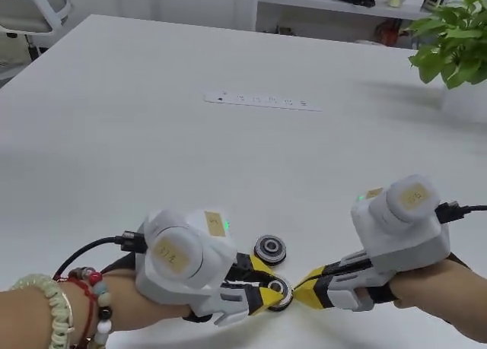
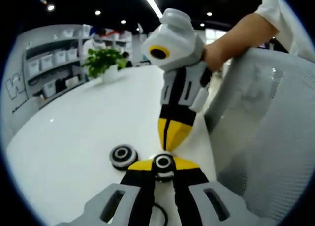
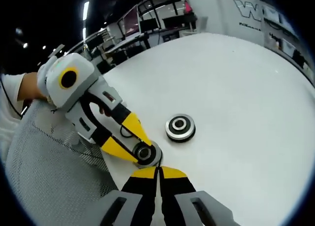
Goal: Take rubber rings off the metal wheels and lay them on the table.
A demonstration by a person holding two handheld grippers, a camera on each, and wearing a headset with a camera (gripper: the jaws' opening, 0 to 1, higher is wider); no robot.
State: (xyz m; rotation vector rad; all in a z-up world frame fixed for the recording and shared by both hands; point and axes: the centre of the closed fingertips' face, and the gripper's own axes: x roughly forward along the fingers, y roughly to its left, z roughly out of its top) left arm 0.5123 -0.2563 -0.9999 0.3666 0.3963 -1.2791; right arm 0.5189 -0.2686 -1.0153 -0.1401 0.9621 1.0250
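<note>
A small metal wheel (image 1: 278,290) with a black rubber ring sits between the yellow tips of my left gripper (image 1: 270,290), which is shut on it. The left gripper view shows this wheel (image 2: 164,163) between the left gripper's (image 2: 164,166) own jaws. My right gripper (image 1: 302,292) comes in from the right with its jaws together, tips against the wheel's rim (image 3: 145,153). Whether the right gripper (image 3: 158,172) pinches the ring is hidden. A second ringed wheel (image 1: 270,249) lies flat on the white table (image 1: 152,136) just beyond.
A white power strip (image 1: 262,100) lies across the middle of the table. A potted plant (image 1: 453,37) stands at the far right. A mesh chair (image 2: 261,117) sits close behind the table's near edge, where the grippers work.
</note>
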